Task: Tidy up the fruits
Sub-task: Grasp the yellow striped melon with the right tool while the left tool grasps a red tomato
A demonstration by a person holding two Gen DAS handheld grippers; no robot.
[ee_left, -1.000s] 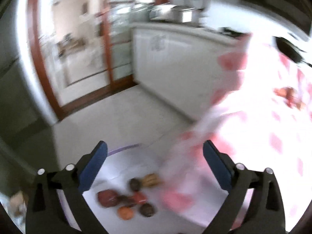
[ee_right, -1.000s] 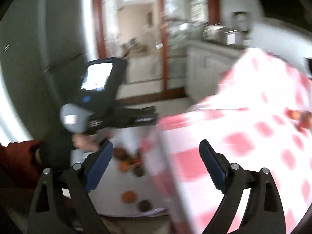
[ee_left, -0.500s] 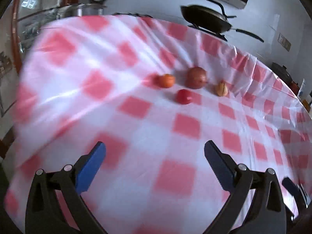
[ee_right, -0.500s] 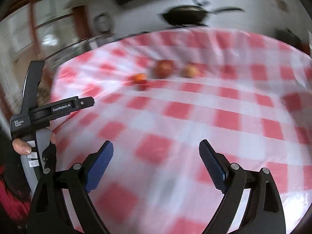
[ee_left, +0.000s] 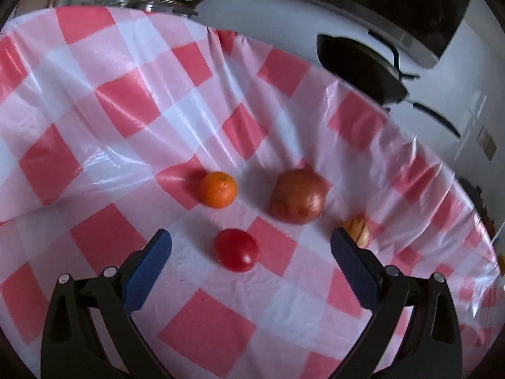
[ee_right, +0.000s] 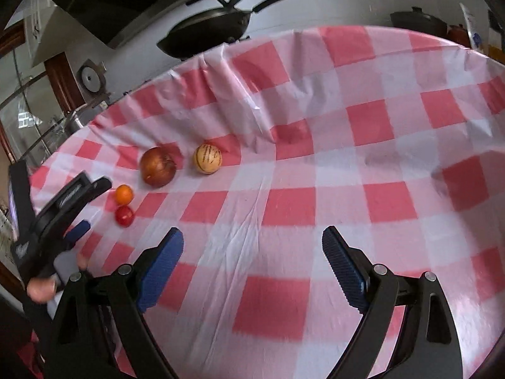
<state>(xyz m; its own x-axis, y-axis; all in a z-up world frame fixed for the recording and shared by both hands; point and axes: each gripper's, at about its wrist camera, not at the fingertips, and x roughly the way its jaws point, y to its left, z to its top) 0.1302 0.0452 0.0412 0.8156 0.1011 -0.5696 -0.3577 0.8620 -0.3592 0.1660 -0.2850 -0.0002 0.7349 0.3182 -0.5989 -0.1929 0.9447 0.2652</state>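
Four fruits lie on a red-and-white checked tablecloth (ee_left: 104, 101). In the left wrist view a small red fruit (ee_left: 235, 250) sits between the blue pads of my open left gripper (ee_left: 251, 241), slightly ahead of them. Beyond it lie an orange (ee_left: 217, 189) and a large brownish-red fruit (ee_left: 298, 196). A yellow striped fruit (ee_left: 358, 229) peeks out behind the right finger. My right gripper (ee_right: 252, 240) hangs open over bare cloth, far from the red fruit (ee_right: 124, 215), orange (ee_right: 123, 194), brown fruit (ee_right: 157, 166) and yellow fruit (ee_right: 207, 159). The left gripper (ee_right: 74, 218) shows there, held by a hand.
A black wok (ee_right: 211, 28) sits on the counter past the table's far edge (ee_right: 202, 60). A dark pot (ee_right: 419, 20) stands at the back right. The tablecloth (ee_right: 378, 132) is creased and stretches wide to the right.
Both grippers swung up from the floor and a pile of fruit there to the table, then closed in on the fruit group. The left one now brackets the red fruit.
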